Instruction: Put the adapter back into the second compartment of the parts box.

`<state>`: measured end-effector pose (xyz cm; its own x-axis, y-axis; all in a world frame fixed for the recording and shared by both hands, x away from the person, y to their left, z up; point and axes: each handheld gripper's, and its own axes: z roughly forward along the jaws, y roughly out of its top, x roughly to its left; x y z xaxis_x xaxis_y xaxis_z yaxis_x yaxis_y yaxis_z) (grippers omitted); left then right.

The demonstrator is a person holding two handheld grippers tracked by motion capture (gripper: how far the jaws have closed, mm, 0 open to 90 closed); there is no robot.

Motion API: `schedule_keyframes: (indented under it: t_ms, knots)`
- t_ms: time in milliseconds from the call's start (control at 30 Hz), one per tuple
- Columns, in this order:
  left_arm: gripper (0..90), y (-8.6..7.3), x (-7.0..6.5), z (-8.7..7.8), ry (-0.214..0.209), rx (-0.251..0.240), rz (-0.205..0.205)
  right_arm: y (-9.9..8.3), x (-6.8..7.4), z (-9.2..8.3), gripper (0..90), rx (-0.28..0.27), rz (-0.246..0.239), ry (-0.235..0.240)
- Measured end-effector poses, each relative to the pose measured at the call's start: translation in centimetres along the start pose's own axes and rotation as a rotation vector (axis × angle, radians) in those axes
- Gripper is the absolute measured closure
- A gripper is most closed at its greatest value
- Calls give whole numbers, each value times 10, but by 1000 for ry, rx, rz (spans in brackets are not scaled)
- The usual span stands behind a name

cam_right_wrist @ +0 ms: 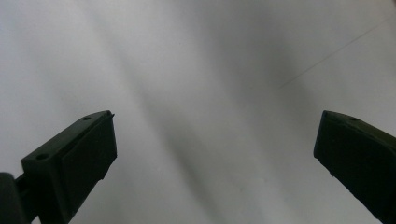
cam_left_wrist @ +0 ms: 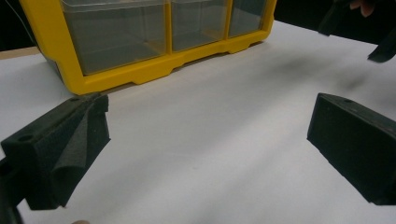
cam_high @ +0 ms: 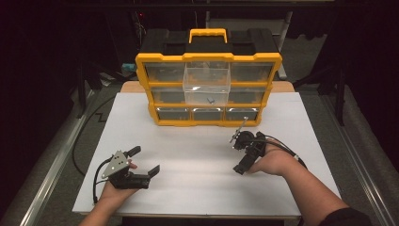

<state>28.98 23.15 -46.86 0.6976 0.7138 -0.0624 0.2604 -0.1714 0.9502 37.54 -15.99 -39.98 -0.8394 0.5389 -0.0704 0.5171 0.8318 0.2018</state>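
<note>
A yellow and black drawer organizer [cam_high: 208, 89] stands at the back middle of the white table [cam_high: 197, 160]. One clear drawer [cam_high: 207, 81] is pulled out of its middle, with a small item [cam_high: 210, 100] lying inside. My left gripper [cam_high: 144, 160] rests low at the front left, open and holding nothing. In the left gripper view its jaws [cam_left_wrist: 210, 135] point toward the organizer's bottom row [cam_left_wrist: 140, 42]. My right gripper [cam_high: 241, 151] sits at the front right of the organizer, open. In the right gripper view its jaws [cam_right_wrist: 215, 154] stand wide apart over bare tabletop.
The table's front edge [cam_high: 188, 214] lies just behind both hands. Dark floor, metal rails and a cable [cam_high: 80, 141] surround the table. In the left gripper view the other gripper [cam_left_wrist: 373, 28] shows at the upper right.
</note>
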Motion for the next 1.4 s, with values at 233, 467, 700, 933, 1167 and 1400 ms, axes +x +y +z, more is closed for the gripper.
schedule_keyframes:
  t_ms: [233, 467, 700, 933, 1167, 1400]
  knots:
    - [1, 0, 0, 0, 3, 3, -1, -7, 4, 28, 0, -35, 28, 14]
    - [2, 0, 1, 1, 3, 10, -14, -24, 4, 44, 0, -159, 83, 29]
    - [3, 0, 0, 4, -9, 34, -14, -42, 9, 51, 0, -363, 138, -2]
    - [3, 0, 2, 4, -9, 39, -39, -53, 17, 53, 1, -608, 223, -8]
    - [3, 1, 3, 3, -8, 32, -32, -70, 19, 47, 0, -825, 308, -28]
    - [3, 2, 6, 3, -4, 28, -47, -86, 32, 42, 0, -985, 346, -63]
